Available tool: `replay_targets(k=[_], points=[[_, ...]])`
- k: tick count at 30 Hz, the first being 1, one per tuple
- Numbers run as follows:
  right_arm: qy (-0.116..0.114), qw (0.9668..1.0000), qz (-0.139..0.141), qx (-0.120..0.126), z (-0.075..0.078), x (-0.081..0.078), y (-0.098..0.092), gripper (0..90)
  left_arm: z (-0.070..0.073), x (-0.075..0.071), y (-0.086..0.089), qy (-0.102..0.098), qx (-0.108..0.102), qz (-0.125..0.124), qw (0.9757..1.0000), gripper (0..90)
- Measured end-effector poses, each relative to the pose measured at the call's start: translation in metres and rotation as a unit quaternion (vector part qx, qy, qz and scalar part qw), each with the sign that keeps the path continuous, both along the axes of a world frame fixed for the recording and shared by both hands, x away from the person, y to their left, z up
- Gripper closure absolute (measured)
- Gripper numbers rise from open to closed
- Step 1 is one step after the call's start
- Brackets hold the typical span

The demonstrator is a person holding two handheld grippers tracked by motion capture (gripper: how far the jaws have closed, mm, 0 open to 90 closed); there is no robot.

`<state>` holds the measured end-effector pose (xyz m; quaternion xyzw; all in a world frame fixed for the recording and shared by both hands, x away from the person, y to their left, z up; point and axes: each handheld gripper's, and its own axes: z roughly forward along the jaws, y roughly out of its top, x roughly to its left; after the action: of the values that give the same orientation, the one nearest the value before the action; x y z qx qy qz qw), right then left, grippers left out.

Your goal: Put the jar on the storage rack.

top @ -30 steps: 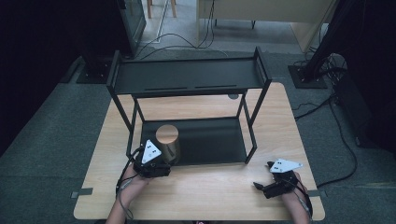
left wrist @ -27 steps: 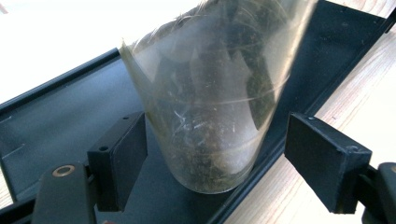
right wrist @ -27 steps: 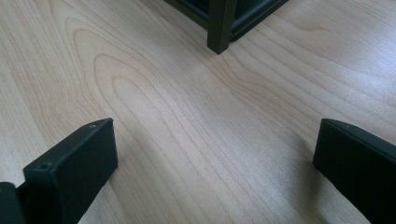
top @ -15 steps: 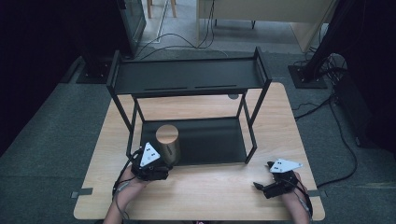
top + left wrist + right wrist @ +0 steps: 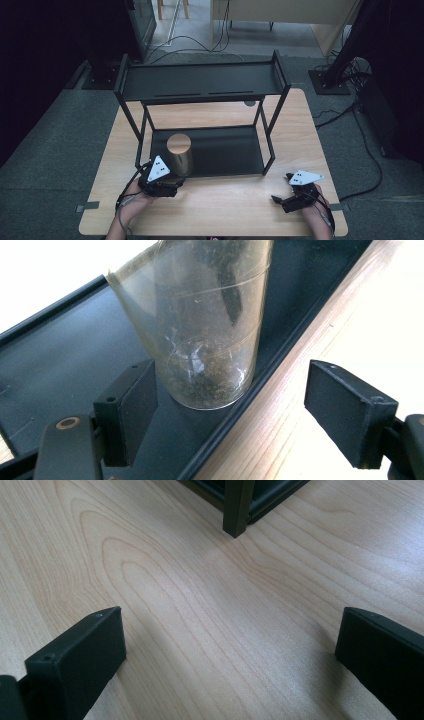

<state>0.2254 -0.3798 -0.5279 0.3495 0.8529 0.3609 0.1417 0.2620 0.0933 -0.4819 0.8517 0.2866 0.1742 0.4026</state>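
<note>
A black two-tier rack [image 5: 202, 82] stands on a pale wood-grain table [image 5: 220, 205]. On its lower shelf, centre-left of the frame, sits a brownish cylinder [image 5: 179, 152], clear and speckled close up. Grey carpet [image 5: 55, 135] surrounds them.

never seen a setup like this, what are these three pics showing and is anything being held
A person sits at a wooden table holding a two-jaw gripper in each hand. The high view looks down from above: the left gripper is at the left, the right gripper at the right. The other two pictures come from cameras riding on the grippers, looking along their black jaws. A black two-level rack stands on the table, with a cup upright on its lower shelf. The left gripper's jaws are open on either side of the cup's base, not closed on it. The right gripper is open over bare table. Nothing is held.
</note>
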Motion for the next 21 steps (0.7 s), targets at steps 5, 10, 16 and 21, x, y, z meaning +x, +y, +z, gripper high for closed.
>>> replay_targets(k=[5, 10, 16, 21], points=[[0.0, 1.0, 0.0, 0.0, 0.0, 0.0, 0.0, 0.0, -0.0003, -0.0022, 0.0043, 0.0, -0.002, -0.014, 0.9999, 21.8], [0.0, 1.0, 0.0, 0.0, 0.0, 0.0, 0.0, 0.0, -0.0003, -0.0028, 0.0076, 0.004, -0.005, -0.02, 0.9998, 20.5], [0.0, 1.0, 0.0, 0.0, 0.0, 0.0, 0.0, 0.0, -0.0009, -0.005, 0.0091, 0.008, -0.008, -0.035, 0.9993, 20.0], [0.0, 1.0, 0.0, 0.0, 0.0, 0.0, 0.0, 0.0, -0.004, -0.0079, 0.0096, 0.015, 0.0, -0.064, 0.9978, 20.0]])
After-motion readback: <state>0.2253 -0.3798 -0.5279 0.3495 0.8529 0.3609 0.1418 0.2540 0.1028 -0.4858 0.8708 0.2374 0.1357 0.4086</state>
